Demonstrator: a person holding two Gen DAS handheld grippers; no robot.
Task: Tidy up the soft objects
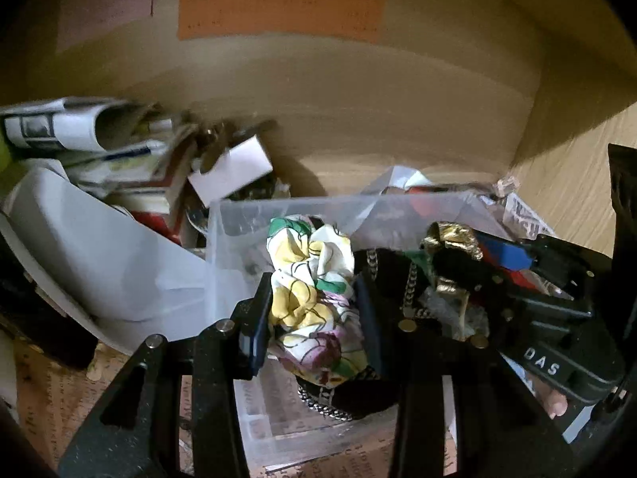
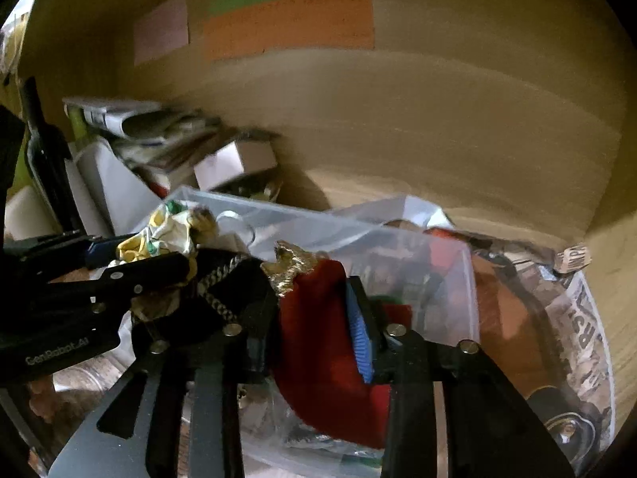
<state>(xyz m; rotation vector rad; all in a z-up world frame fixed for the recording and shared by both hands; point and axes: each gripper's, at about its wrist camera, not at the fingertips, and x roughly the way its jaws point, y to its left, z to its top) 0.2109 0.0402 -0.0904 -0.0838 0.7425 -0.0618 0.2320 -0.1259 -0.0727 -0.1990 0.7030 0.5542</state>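
While the floral cloth is pinched by the left gripper and the red cloth sits between the right gripper's fingers, both should be lowered well inside the clear bin before release.

clear glossy plastic bin, printed silky cloth, red fuzzy fabric.

left gripper: black, silver screws; right gripper: black, apparently blue ribbed pad

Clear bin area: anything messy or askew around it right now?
Yes. Behind the clear bin, papers and magazines lie in a tilted, slumping heap, and a small white box sits askew against it. Crumpled newspaper bunches along the bin's right side.
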